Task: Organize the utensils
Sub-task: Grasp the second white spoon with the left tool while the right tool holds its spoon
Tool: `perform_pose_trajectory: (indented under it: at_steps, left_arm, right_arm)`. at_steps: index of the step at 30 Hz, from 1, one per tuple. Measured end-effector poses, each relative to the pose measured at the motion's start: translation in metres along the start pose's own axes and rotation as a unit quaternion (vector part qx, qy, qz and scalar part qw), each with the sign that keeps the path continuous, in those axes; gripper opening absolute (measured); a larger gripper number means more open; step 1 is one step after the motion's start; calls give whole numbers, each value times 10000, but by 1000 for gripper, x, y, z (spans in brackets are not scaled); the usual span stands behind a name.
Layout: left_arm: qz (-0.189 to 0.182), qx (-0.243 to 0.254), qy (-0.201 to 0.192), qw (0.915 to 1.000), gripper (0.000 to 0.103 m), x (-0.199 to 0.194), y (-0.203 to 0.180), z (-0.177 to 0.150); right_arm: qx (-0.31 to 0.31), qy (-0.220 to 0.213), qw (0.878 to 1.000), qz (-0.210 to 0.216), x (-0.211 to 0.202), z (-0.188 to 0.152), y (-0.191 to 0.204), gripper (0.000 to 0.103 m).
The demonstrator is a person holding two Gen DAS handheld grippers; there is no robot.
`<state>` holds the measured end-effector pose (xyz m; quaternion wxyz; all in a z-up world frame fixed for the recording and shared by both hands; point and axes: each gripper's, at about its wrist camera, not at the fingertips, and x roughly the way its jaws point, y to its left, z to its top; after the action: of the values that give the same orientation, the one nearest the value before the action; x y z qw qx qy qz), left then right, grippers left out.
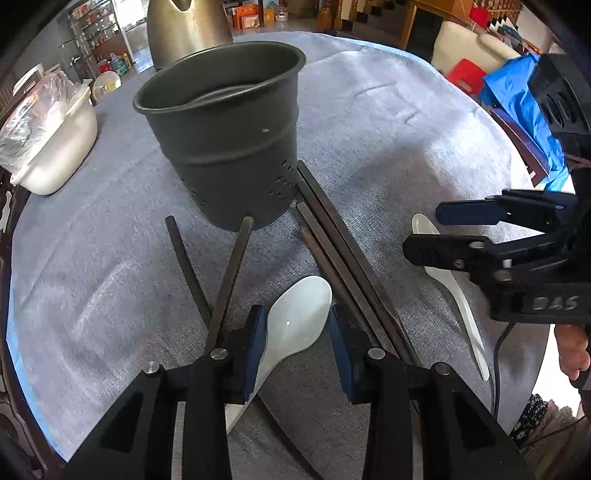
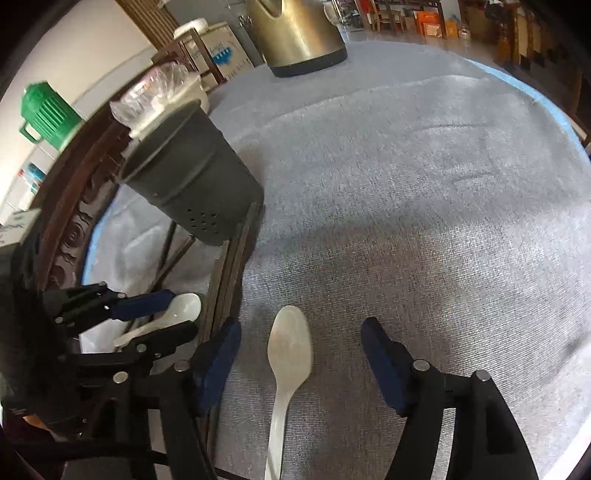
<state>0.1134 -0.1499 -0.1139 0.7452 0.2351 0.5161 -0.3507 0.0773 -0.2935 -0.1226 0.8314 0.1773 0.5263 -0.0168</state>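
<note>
White spoon between parted left fingers, apparently untouched.

The left wrist camera sits just behind the left gripper, low over the grey cloth, facing the dark holder close ahead. The right wrist camera rides behind the right gripper, equally low, facing across the cloth toward the kettle. Both views share the holder, the chopsticks and both white spoons (each also catches the other gripper at its edge).
</note>
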Motion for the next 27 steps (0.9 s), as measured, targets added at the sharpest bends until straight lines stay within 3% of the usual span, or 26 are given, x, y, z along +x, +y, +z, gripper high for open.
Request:
perform_pose_trajectory:
  at_steps: [5,6,8,13,17,23,24,27]
  left_arm:
    - [-5,115,17,9999,37,4,-7,10]
    - [-4,129,27,9999,37,4,-8,12]
    - [-19,164,28,9999,37,4,-9,16]
    - [-116,68,-66,9999,35,4,-7,22]
    - [-92,37,-140,9999,11,4,-5,20]
    - [-113,130,-230,9996,11,0,-3,12]
    - [-139,191,-164,9996,13,0,-4,11]
    - [-209,363,-80,9991,39,-5,-10,8]
  right_arm:
    - [-406,148,9975,-558,6,5,18,48]
    - [-446,162,9970,-607,7,4,19,37]
    - [-540,191,9959,-706,7,5,22,32]
    - [-472,121,9972,-559,1,5,19,31]
    - [-290,-89,9991,-280,-6,-1,9,31]
    - [-46,-400,9992,-51,-27,-5,-13,31]
    - [8,-404,9992,-30,-29,-5,-17,31]
    - [133,-359,9992,59,-26,-10,-27,31]
